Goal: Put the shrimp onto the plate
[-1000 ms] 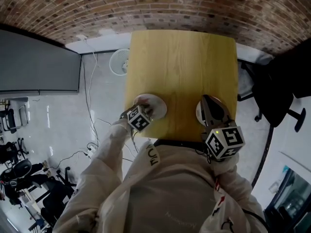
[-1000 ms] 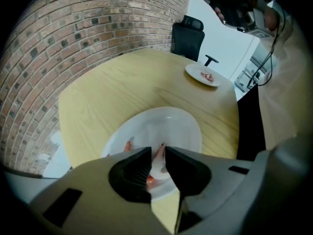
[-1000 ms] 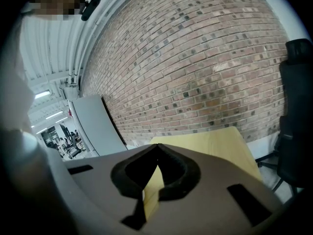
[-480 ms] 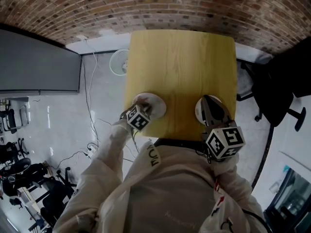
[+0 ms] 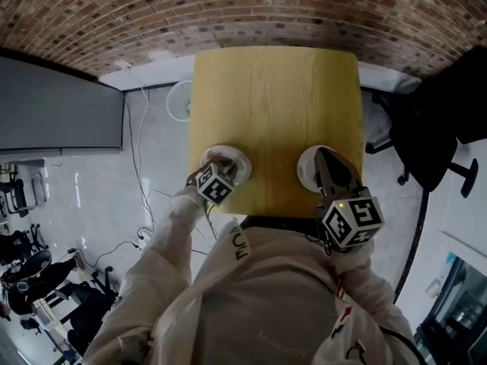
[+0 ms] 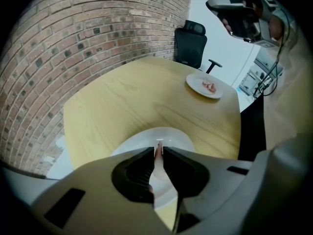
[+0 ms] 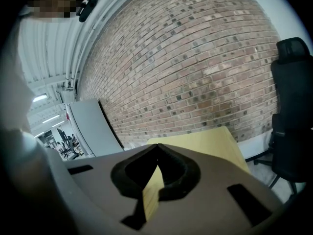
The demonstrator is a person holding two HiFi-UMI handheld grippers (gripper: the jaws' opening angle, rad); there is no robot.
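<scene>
A thin pink shrimp [image 6: 157, 155] sits pinched between the pads of my left gripper [image 6: 159, 148], just over the near white plate [image 6: 168, 133]. In the head view this left gripper [image 5: 221, 166] reaches over that plate [image 5: 237, 155] at the table's front left. A second white plate [image 6: 194, 84] across the table carries pink shrimp pieces [image 6: 209, 86]. My right gripper [image 5: 326, 158] hangs above that plate [image 5: 304, 167] at the front right. Its jaws [image 7: 156, 147] meet at the tips with nothing between them.
Both plates rest on a yellow wooden table [image 5: 274, 97] that runs toward a brick wall [image 5: 243, 6]. A black office chair [image 5: 430, 135] stands off the right side. A white fan [image 5: 181, 97] and cables lie on the floor to the left.
The head view has drifted a little, so table and plates sit slightly further left. Neither gripper has visibly moved relative to its plate.
</scene>
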